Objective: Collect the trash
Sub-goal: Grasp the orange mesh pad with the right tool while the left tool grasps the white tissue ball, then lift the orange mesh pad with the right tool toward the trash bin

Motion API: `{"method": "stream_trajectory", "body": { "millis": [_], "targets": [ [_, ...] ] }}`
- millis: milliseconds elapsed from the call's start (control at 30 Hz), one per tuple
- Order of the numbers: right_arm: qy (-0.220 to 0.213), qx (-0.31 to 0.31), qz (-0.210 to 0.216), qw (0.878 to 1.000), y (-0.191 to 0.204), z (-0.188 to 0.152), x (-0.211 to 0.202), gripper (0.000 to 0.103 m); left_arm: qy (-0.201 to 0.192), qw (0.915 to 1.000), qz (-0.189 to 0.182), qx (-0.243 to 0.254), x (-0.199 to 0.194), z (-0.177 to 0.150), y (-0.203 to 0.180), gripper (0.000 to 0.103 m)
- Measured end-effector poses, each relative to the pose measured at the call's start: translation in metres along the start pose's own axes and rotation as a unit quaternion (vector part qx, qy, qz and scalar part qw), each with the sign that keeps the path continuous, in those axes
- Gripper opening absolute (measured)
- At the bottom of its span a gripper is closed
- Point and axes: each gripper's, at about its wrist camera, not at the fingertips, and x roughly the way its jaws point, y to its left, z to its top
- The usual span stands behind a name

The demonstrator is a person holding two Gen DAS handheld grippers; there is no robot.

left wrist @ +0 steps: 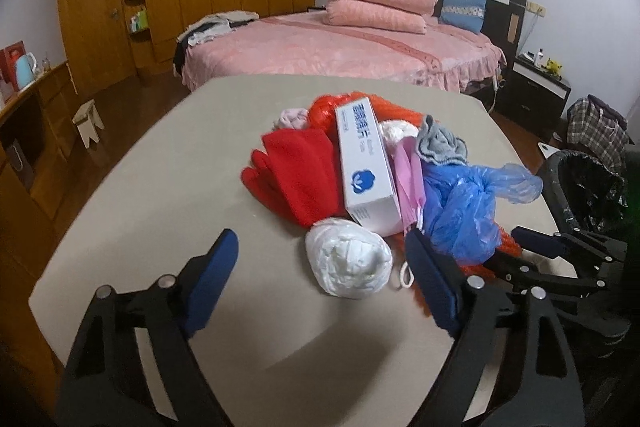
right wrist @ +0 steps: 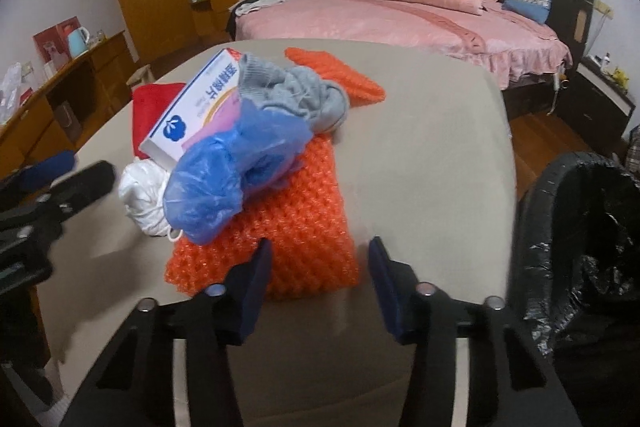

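Jaws, both grippers: apart, nothing held. Left gripper (left wrist: 320,263) low over table (left wrist: 132,211), white wad (left wrist: 348,259) between its fingertips w/o visible contact. Right gripper (right wrist: 320,263) at near edge of orange bubble wrap (right wrist: 288,227), fingers either side of its corner. Trash pile, mid-table: white box w/ blue logo (left wrist: 364,163), red cloth (left wrist: 296,175), blue plastic bag (left wrist: 464,211), grey cloth (left wrist: 440,143), pink item (left wrist: 408,175). Bin w/ black liner (right wrist: 580,227) just beside table, right side. Bed w/ pink cover (left wrist: 320,51) behind.
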Motion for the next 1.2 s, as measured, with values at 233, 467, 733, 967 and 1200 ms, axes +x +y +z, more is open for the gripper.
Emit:
{"method": "stream_trajectory", "body": {
  "millis": [233, 467, 733, 967, 1200],
  "targets": [
    [-0.010, -0.012, 0.012, 1.000, 0.004, -0.001, -0.009, 0.014, 0.027, 0.9995, -0.015, -0.007, 0.018, -0.006, -0.010, 0.071],
    [-0.025, 0.002, 0.001, 1.000, -0.011, 0.007, -0.029, 0.014, 0.057, 0.9979, -0.029, -0.011, 0.039, -0.011, -0.014, 0.041],
    [-0.053, 0.005, -0.001, 0.999, -0.018, 0.016, -0.055, 0.014, 0.042, 0.9987, -0.028, -0.009, 0.022, -0.010, -0.013, 0.033],
    [-0.087, 0.005, -0.005, 0.996, -0.018, 0.021, -0.080, 0.014, 0.010, 0.9993, -0.034, -0.011, -0.012, 0.002, -0.013, 0.033],
    [-0.108, 0.016, -0.006, 0.994, -0.026, 0.024, -0.095, 0.014, -0.014, 0.9990, -0.041, -0.011, -0.035, 0.015, -0.023, 0.033]
  ]
}}
